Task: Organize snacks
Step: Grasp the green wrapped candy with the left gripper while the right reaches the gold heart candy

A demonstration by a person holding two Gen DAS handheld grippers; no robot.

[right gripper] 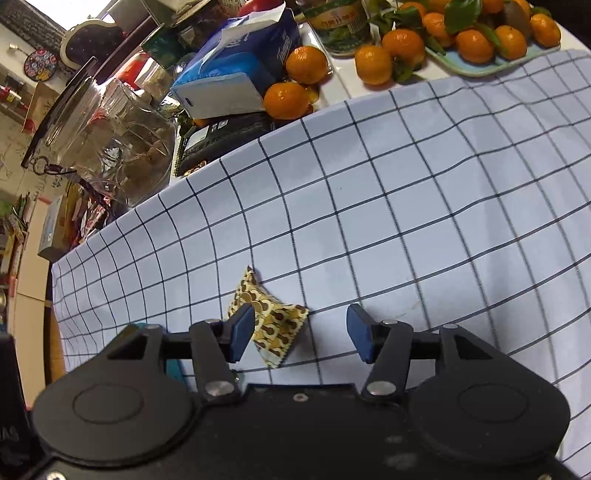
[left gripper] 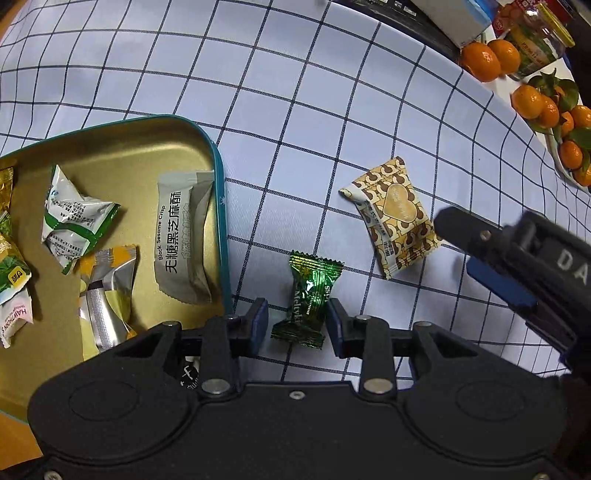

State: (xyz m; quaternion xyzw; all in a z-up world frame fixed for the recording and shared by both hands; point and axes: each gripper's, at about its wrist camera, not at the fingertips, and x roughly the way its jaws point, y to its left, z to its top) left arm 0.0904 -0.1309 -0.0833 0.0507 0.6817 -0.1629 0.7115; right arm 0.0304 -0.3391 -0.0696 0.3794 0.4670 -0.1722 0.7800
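A teal tin with a gold inside lies on the checked cloth at the left. It holds a grey sesame crisp packet, a green-and-white packet, a silver-yellow one and others. My left gripper points down, open, with a green foil candy lying on the cloth between its pads. A brown-and-yellow patterned packet lies to the right of the candy. My right gripper is open just over that packet, whose left part is hidden behind one finger.
Tangerines on a pale plate, loose tangerines, a jar, a blue tissue pack, a dark notebook and a big glass jar crowd the far edge beyond the cloth.
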